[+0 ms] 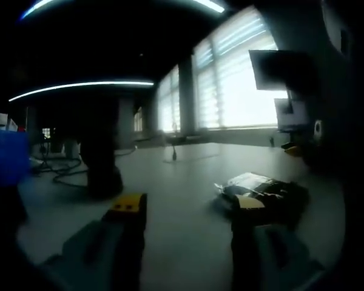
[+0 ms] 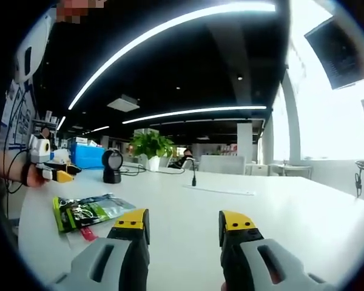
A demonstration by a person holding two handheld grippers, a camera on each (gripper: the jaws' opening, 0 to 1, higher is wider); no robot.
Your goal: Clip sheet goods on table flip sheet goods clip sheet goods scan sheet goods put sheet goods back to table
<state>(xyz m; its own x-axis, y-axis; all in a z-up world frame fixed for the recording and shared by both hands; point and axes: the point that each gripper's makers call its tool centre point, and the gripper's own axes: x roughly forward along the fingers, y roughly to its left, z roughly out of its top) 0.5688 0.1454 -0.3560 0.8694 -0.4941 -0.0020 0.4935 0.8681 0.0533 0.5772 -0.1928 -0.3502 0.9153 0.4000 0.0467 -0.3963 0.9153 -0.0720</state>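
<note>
A: Any legible text in either view?
B: None. The green sheet goods pack [image 2: 88,211] had print on it in the right gripper view, too small and blurred to read.
A: Left gripper view?
B: Same pack [image 1: 255,185], too dark, nothing resolved. The wall monitor [image 1: 279,70] was dark there too.
A: The blue bin?
B: The blue bin [image 2: 88,156] showed no readable label.

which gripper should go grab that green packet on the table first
Probably the right hand-held gripper: its jaws stand open and empty, with the flat green-and-black plastic packet lying just ahead to their left on the white table. The left hand-held gripper shows farther back, near the table's edge.
</note>
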